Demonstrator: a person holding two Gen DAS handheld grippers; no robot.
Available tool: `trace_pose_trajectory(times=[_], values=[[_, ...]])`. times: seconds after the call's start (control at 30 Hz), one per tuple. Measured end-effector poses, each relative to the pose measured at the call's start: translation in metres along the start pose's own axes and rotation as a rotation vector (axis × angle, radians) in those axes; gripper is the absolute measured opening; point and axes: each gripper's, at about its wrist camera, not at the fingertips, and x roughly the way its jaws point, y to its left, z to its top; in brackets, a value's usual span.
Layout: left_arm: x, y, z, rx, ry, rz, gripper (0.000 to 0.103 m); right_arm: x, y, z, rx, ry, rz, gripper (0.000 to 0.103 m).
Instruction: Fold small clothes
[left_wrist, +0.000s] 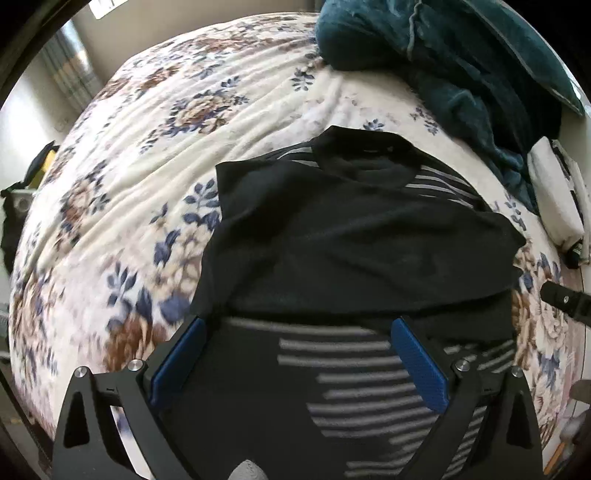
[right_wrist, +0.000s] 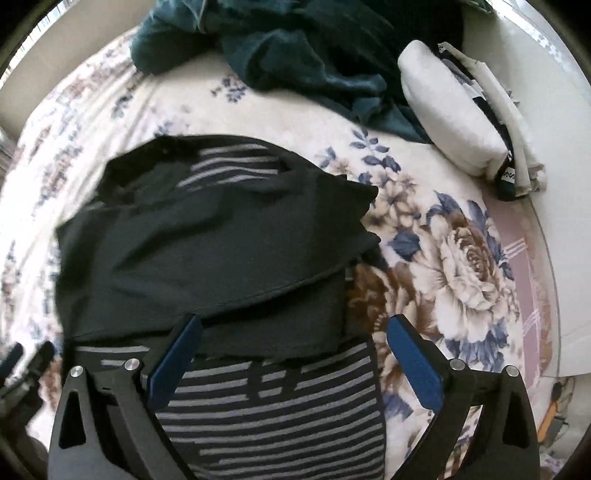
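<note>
Two grippers hung above the bed, both pointing steeply down, and both had the jaws spread wide with nothing pinched. Between and ahead of the jaws of the left gripper (left_wrist: 299, 360) lay the shirt (left_wrist: 351, 240), a black and grey striped garment with plain black parts folded over its middle. Its collar was at the far end, and its striped lower part ran under the jaws, towards the camera. The right gripper (right_wrist: 295, 354) stood over the right edge of the same shirt (right_wrist: 207, 240): its left pad (right_wrist: 173, 362) was over the cloth, and its right pad (right_wrist: 415, 363) was over the floral blanket (right_wrist: 461, 258), beside the hem.

The shirt looked thin, soft and light, I think a knit that bends everywhere and keeps no shape. It would sag and slide when lifted by one point, so two holds at the same time seemed better, one at each corner. A good place was the striped hem near the jaws, at the left and right corners, where the edge is double and gives more to pinch. The black folded layer lay loose on top and might slip off when the hem came up. Beyond the shirt lay a teal blanket (right_wrist: 295, 55) and a white folded pile (right_wrist: 454, 122), well apart from the jaws.
</note>
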Motion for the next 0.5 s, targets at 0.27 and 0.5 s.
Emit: trace_pose_trajectory(times=[0.27, 0.5], values=[[-0.02, -0.073, -0.114, -0.084, 0.139, 0.064, 0.103, 0.0, -0.076, 0.005, -0.038, 0.165, 0.311, 0.101], [0.015, -0.174, -0.233, -0.106, 0.34, -0.067, 0.103, 0.041, -0.152, 0.0, -0.19, 0.348, 0.316, 0.025]])
